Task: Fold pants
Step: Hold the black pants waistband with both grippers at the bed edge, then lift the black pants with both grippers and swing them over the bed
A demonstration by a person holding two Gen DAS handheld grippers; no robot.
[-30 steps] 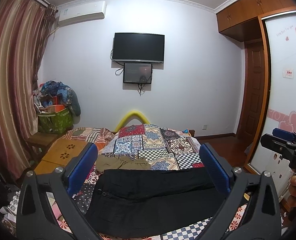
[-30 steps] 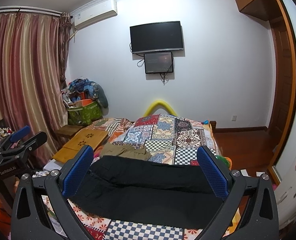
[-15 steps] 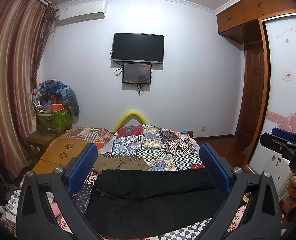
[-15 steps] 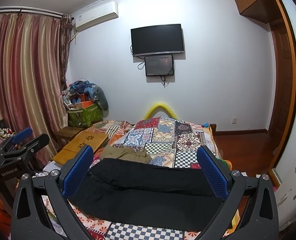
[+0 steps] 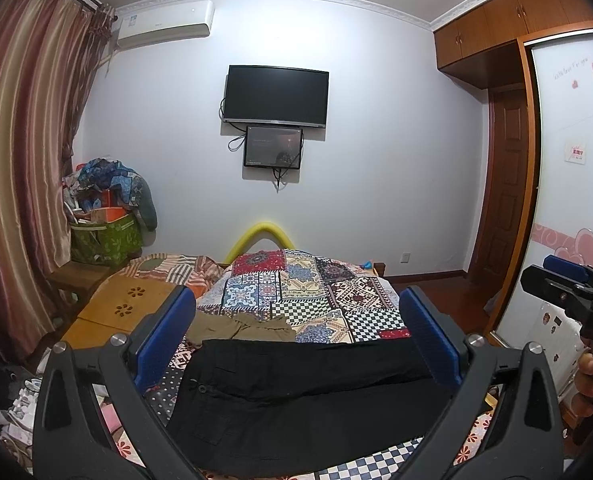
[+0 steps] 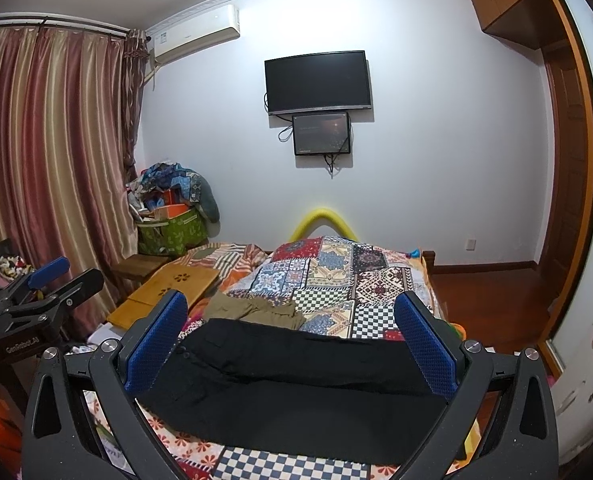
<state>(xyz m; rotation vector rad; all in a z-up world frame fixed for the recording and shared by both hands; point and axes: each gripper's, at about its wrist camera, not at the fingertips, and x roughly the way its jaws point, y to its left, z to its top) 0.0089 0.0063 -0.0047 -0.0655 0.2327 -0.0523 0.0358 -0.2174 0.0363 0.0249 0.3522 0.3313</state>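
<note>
Black pants [image 5: 296,404] lie flat across the near end of the bed, waist to the left and legs to the right; they also show in the right wrist view [image 6: 292,392]. My left gripper [image 5: 296,340] is open and empty, held above the pants. My right gripper [image 6: 292,340] is open and empty, also above the pants. The right gripper shows at the right edge of the left wrist view [image 5: 568,296]. The left gripper shows at the left edge of the right wrist view [image 6: 36,300].
Olive-green shorts [image 5: 240,326] lie just beyond the pants on the patchwork bedspread [image 5: 308,284]. A wooden lap table [image 5: 124,308] sits on the bed's left side. A green bag of clutter [image 5: 104,236] stands by the curtain. A wardrobe [image 5: 568,200] is on the right.
Both views have tilted slightly upward, so the pants sit a little lower in frame. Both grippers stay open and empty.
</note>
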